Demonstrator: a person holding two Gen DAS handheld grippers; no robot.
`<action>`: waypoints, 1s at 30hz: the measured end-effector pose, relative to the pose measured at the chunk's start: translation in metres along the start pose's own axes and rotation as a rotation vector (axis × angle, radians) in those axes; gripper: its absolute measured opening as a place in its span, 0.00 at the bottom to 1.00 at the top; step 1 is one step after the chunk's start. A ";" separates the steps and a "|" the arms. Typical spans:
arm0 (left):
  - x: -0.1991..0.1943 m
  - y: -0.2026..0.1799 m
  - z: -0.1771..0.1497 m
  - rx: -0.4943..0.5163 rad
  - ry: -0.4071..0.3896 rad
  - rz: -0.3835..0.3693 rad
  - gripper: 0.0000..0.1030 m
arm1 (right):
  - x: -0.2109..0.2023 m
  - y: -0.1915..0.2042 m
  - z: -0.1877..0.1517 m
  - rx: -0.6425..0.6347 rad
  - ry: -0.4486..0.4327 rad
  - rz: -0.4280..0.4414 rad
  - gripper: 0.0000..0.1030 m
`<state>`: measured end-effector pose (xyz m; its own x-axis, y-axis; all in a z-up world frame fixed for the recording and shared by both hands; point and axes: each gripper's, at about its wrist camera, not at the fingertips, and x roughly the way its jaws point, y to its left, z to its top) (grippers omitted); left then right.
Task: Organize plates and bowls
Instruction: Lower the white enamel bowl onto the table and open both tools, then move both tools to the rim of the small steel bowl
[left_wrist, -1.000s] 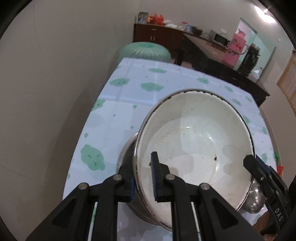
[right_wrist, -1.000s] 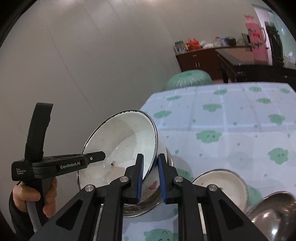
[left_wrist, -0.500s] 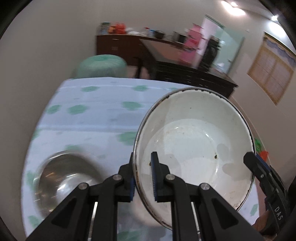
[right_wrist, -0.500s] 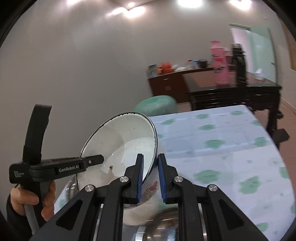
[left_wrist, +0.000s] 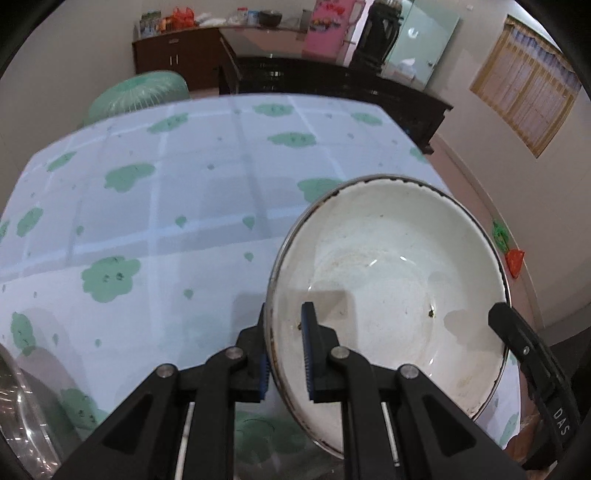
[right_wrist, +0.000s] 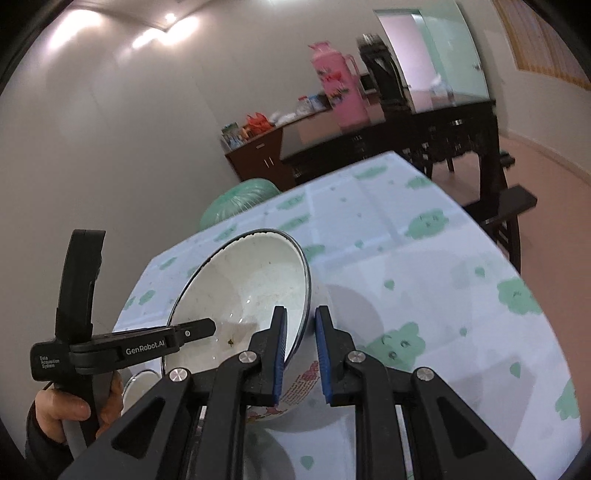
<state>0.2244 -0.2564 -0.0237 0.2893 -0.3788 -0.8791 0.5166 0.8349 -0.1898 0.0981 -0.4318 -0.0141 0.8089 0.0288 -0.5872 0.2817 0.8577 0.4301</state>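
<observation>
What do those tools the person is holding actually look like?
Both are black plastic. The left gripper and the right gripper each have two fingers lined with ribbed blue pads and silver pivot bolts. The left one's side reads "GenRobot.AI" in white. The hand on its grey handle wears a dark sleeve.

Readable lettering on your two tools

On the left hand-held gripper (right_wrist: 207, 328), seen from your right wrist camera, you can read "GenRobot.AI" in white along its arm and small print "Data Acquisition System" behind it; on the right hand-held gripper (left_wrist: 496, 314), seen from your left wrist camera, "DAS" runs along the body; red print on the white bowl (right_wrist: 255, 291) stays illegible
</observation>
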 end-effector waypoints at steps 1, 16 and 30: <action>0.005 0.000 -0.002 -0.007 0.020 0.002 0.10 | 0.003 -0.003 -0.001 0.007 0.012 0.000 0.17; -0.018 -0.002 -0.006 0.037 -0.008 0.003 0.40 | 0.010 -0.027 -0.020 0.123 0.038 -0.008 0.19; -0.063 0.020 -0.072 0.108 -0.034 0.024 0.42 | -0.056 0.004 -0.064 -0.011 0.073 0.113 0.48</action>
<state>0.1584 -0.1872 -0.0041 0.3288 -0.3741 -0.8671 0.5923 0.7968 -0.1192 0.0210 -0.3972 -0.0231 0.7956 0.1622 -0.5838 0.1850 0.8525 0.4890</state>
